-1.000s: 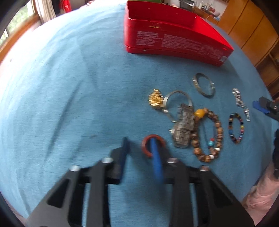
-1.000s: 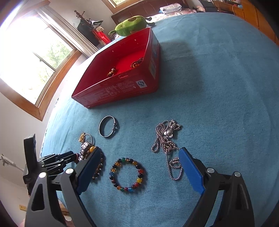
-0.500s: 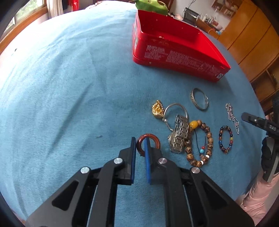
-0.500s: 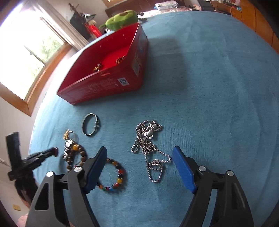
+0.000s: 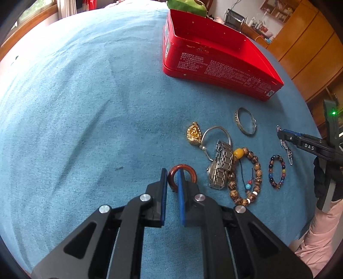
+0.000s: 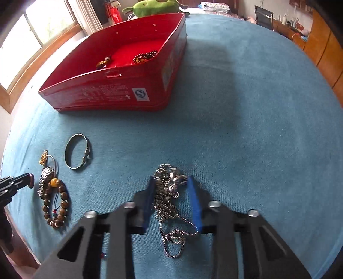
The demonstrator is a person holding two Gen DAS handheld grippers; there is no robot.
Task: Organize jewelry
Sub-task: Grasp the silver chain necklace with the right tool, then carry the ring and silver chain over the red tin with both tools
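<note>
While the left gripper [image 5: 172, 182] is clamped on the rim of a dark red ring [image 5: 182, 177] at the 6 o'clock edge of the jewelry spread, the right gripper [image 6: 172, 193] has just been drawing its jaws in around a silver chain necklace [image 6: 169, 193]; the chain's bunched part lies between the blue pads [image 6: 194, 203] and touches them.

Items on the blue cloth [image 5: 85, 107], left wrist view:
- Red tin [image 5: 214, 64], lid off, at 12 o'clock of the spread. In the right wrist view it holds two small beaded pieces [image 6: 145, 58].
- Silver bangle [image 5: 245, 121], lying alone between tin and cluster.
- Gold pendant [image 5: 193, 134], at 9 o'clock of the cluster, touching a thin silver hoop [image 5: 216, 134].
- Metal-band watch [image 5: 220, 165], overlapping the hoop.
- Brown bead bracelet [image 5: 246, 176] with a yellow bead, touching the watch at its 3 o'clock.
- Multicoloured bead bracelet [image 5: 277, 170], apart, further toward 3 o'clock.

A green plush toy [image 6: 156, 7] sits beyond the tin.
</note>
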